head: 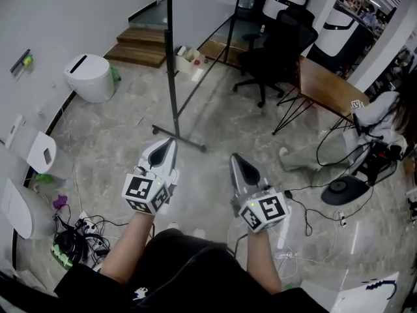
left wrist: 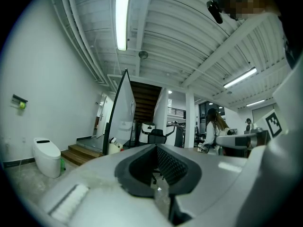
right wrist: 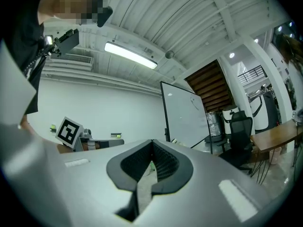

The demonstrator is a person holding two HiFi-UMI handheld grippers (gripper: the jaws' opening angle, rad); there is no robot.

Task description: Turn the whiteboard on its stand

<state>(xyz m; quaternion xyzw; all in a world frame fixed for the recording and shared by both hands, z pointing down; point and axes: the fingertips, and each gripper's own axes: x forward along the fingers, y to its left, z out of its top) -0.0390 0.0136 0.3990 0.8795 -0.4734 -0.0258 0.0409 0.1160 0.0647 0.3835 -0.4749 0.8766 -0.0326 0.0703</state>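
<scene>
- Whiteboard stands on the floor ahead of the person, left of centre and edge-on from the head view, so it shows there only as a thin dark upright line. The right gripper view catches its white face.
- Its stand foot is a narrow bar lying on the floor just beyond the gripper tips.
- Left gripper has its jaws pressed together with nothing between them, and it points toward the board's near edge without touching it.
- Right gripper is likewise closed and empty, to the right of the foot and apart from it.
- Risk, as I judge it: closed tips can only push, and a push on the slim frame could slide off. A high or hard shove could rock the board on that narrow foot.
- A swinging board could strike the small white box just beyond the foot, or the black office chair far right.
- Loose cables near left and others near right could catch a foot.
- Floor is pale, glossy, marbled tile, which may let the foot skid.
- Room: wooden steps far left, a wooden table on the right, white walls.
</scene>
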